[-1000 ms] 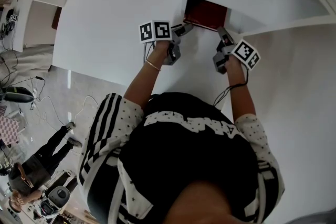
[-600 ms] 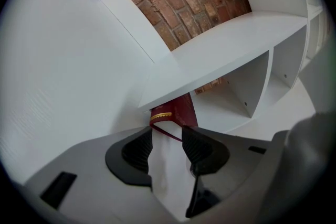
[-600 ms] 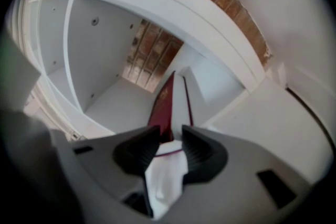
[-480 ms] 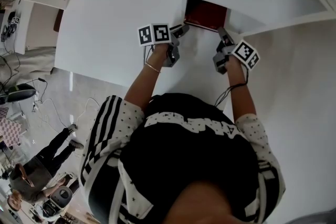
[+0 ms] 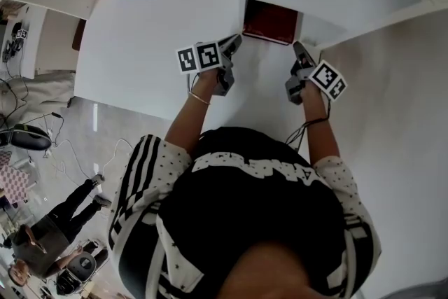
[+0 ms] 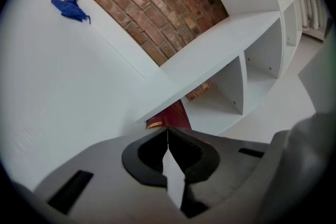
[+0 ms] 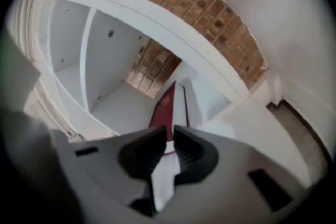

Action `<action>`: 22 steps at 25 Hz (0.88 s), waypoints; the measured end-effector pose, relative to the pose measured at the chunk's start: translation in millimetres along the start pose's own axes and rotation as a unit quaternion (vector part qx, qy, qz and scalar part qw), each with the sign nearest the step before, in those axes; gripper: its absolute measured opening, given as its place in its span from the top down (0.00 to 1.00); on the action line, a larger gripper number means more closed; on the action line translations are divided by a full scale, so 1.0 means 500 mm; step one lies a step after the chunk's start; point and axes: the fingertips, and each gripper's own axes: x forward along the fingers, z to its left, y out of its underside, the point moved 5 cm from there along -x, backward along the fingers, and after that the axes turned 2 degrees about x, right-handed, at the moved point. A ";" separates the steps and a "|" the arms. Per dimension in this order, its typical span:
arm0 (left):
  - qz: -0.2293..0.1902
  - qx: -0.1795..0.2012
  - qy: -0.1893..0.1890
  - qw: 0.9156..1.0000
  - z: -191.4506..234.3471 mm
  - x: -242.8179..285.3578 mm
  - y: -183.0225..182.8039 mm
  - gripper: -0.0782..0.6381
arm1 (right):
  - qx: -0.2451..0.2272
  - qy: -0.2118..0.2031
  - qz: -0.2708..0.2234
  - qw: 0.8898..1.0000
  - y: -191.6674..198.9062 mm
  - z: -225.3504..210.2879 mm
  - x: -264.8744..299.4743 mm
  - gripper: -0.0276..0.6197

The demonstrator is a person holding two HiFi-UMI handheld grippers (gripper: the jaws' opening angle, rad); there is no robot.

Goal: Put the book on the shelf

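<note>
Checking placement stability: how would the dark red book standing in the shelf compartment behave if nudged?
The book looks hardbound, red covers around white pages, so probably stiff, not floppy. It stands on edge with bare shelf on one side, so a sideways push would likely tip it. It looks slim, so perhaps fairly light.

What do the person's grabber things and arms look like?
The left gripper and right gripper are grey with dark jaw pads. Each carries a white cube printed with black square markers. A thin black cable trails from the right one. There is a thin bracelet on the left wrist. The short sleeves are white with black dots, and the left has black stripes.
</note>
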 end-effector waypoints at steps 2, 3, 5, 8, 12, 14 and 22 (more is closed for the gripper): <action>-0.004 0.020 0.001 1.000 -0.009 -0.009 -0.004 0.84 | -0.013 -0.010 -0.011 1.000 -0.008 0.014 -0.014 0.88; -0.007 0.030 0.002 1.000 -0.015 -0.014 -0.006 0.84 | -0.022 -0.016 -0.015 1.000 -0.011 0.022 -0.022 0.89; -0.015 0.050 0.004 0.999 -0.026 -0.023 -0.011 0.84 | -0.047 -0.023 -0.019 0.998 -0.016 0.041 -0.035 0.89; -0.024 0.070 0.003 0.997 -0.045 -0.038 -0.015 0.84 | -0.083 -0.029 -0.019 0.996 -0.019 0.065 -0.057 0.90; -0.033 0.091 0.003 0.995 -0.073 -0.064 -0.010 0.84 | -0.103 -0.037 -0.015 0.994 -0.010 0.095 -0.093 0.90; -0.039 0.091 0.007 0.995 -0.080 -0.072 -0.009 0.84 | -0.109 -0.038 -0.013 0.993 -0.006 0.103 -0.104 0.90; -0.052 0.089 0.014 0.995 -0.091 -0.081 -0.019 0.84 | -0.120 -0.048 -0.001 0.992 0.016 0.118 -0.119 0.91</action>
